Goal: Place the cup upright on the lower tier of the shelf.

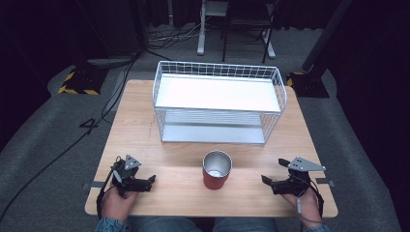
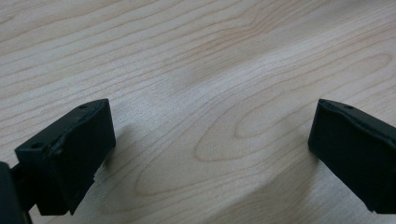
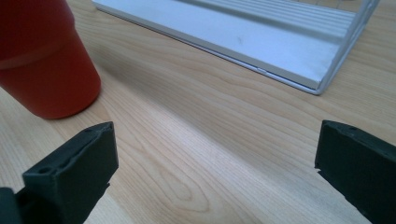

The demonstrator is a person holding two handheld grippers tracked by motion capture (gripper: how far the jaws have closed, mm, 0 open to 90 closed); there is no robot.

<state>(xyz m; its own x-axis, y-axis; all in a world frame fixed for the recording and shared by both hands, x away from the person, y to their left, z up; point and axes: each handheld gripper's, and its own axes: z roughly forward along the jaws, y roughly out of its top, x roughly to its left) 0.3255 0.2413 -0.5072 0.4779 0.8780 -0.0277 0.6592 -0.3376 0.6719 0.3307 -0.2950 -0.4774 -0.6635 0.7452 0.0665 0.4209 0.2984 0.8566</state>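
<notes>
Pale wood grain runs across the table, and in the high view a red cup with a shiny metal inside stands upright near the front edge, just in front of the white wire rack. The left gripper sits low at the near left corner, well apart from the cup, and the right gripper is out at the near right, also clear of it, jaws pointing in toward the cup. Over to the left gripper view: both black jaws spread wide, bare wood between them. Now the right gripper view: jaws spread wide here too, nothing between them, the red cup standing off to the upper left beyond the left jaw, not touching it, and the rack's white bottom shelf lying across the top.
</notes>
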